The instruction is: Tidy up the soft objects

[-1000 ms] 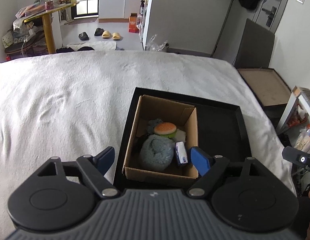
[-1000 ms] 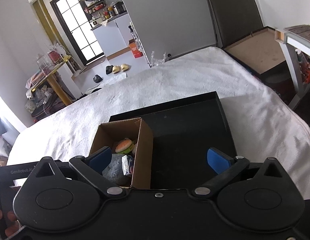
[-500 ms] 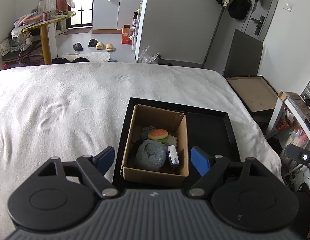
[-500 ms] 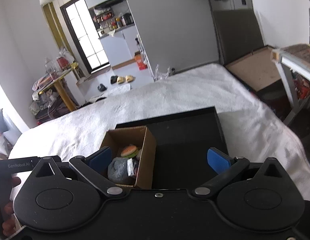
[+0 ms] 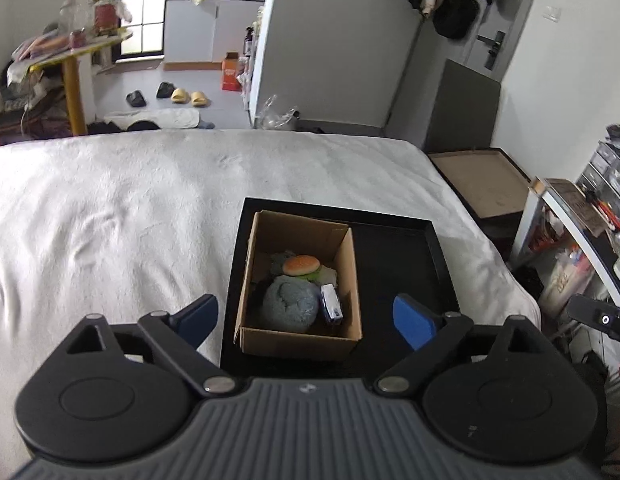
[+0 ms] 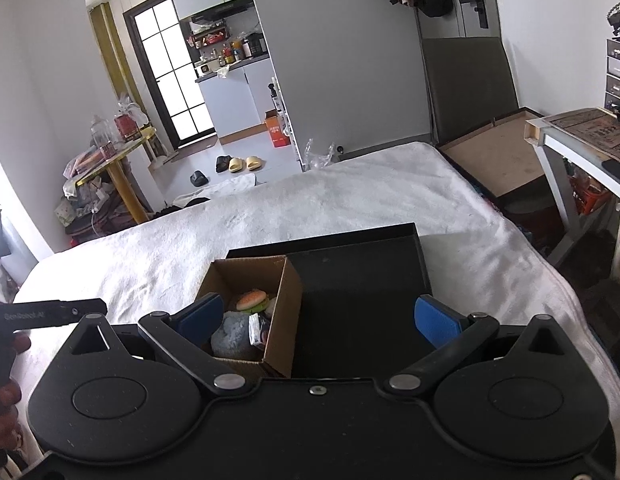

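An open cardboard box [image 5: 298,336] stands in the left part of a black tray [image 5: 438,256] on the white bed. Inside lie a grey-blue plush roll [image 5: 290,304], a toy burger [image 5: 301,265] and a small blue-white packet [image 5: 332,309]. My left gripper [image 5: 306,318] is open and empty, held back above the box's near side. My right gripper [image 6: 318,320] is open and empty; it sees the box [image 6: 284,320], the burger [image 6: 252,301], the roll [image 6: 232,334] and the tray [image 6: 390,236] below.
The white bedcover [image 5: 110,216] spreads left and behind the tray. A brown board [image 5: 482,184] and a cluttered shelf [image 5: 582,216] stand right of the bed. A yellow table [image 6: 118,160] and slippers [image 6: 238,164] are on the far floor.
Both grippers have pulled back and risen away from the box, which now looks smaller. Both stayed open and empty. The box contents have not moved.
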`<action>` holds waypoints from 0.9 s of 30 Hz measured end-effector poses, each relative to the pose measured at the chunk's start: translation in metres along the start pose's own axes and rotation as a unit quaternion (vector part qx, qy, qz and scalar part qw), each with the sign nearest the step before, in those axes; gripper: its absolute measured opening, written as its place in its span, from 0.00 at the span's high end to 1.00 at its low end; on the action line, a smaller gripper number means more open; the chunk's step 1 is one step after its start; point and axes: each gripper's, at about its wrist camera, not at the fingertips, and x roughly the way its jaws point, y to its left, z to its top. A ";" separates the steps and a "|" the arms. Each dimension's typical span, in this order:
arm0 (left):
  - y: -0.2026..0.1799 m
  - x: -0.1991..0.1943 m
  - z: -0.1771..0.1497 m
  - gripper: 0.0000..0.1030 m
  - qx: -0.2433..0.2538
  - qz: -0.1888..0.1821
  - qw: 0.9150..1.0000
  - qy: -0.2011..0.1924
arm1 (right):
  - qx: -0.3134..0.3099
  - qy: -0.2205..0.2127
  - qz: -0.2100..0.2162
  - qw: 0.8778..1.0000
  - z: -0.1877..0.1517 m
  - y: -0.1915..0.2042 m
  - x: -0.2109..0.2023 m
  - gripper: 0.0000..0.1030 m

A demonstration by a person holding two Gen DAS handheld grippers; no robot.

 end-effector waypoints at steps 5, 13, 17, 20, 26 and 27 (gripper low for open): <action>-0.008 -0.013 -0.003 0.01 0.028 0.001 1.000 -0.003 | -0.012 -0.003 -0.003 1.000 -0.003 0.002 -0.011 0.00; -0.016 -0.026 -0.011 0.01 0.040 -0.004 0.999 -0.011 | 0.001 -0.003 -0.016 1.000 -0.010 -0.001 -0.024 0.00; -0.018 -0.030 -0.015 0.01 0.041 -0.002 0.999 -0.015 | 0.015 -0.002 -0.017 1.000 -0.013 -0.006 -0.029 0.00; -0.016 -0.032 -0.018 0.01 0.032 -0.003 0.999 -0.016 | 0.022 0.002 -0.019 1.000 -0.015 -0.010 -0.032 0.00; -0.010 -0.033 -0.022 0.01 0.018 0.012 1.000 -0.018 | 0.021 0.007 -0.020 1.000 -0.020 -0.010 -0.036 0.00; -0.009 -0.033 -0.023 0.01 0.017 0.012 1.000 -0.017 | 0.021 0.009 -0.020 1.000 -0.021 -0.010 -0.036 0.00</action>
